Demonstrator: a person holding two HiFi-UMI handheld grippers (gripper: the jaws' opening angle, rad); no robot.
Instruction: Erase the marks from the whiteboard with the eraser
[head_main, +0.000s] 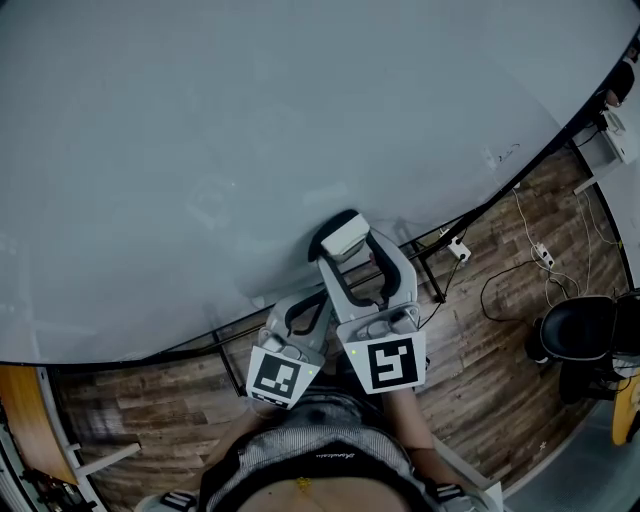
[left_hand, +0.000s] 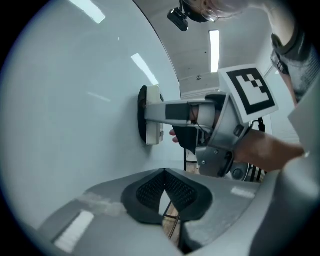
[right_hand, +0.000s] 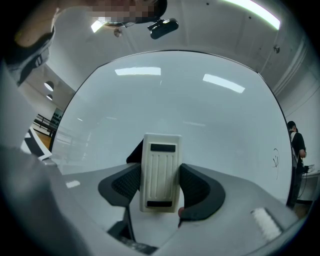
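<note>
- Right gripper (right_hand: 160, 189) is closed partway on a cream-white, ribbed plastic block eraser (right_hand: 161, 170). Its two dark textured pads (right_hand: 122, 185) press the eraser's long sides, so the jaws stand as wide as the eraser's body.
- In the left gripper view, the eraser (left_hand: 152, 122) stands on edge with its black felt face flat against the large pale-grey whiteboard (left_hand: 75, 100). The right gripper (left_hand: 165, 112) reaches in from the right.
- In the head view, the eraser (head_main: 345, 237) sits low on the whiteboard (head_main: 250, 130), just above the board's dark lower rim, at the tip of the right gripper (head_main: 343, 242).
- Left gripper (left_hand: 165, 192) holds nothing. Its black ribbed pads (left_hand: 150, 189) meet at the tips, and only a thin slit lower down shows wooden floor behind.
- In the head view, the left gripper (head_main: 303, 312) hangs just beside and below the right one. It is close to the board's lower rim and apart from the eraser.
- A small thin dark scribble of marks (head_main: 503, 154) lies far to the right on the board, well apart from the eraser. It also appears near the board's right edge in the right gripper view (right_hand: 275, 159).
- Brown wood-plank floor (head_main: 480, 340) runs below the board.
</note>
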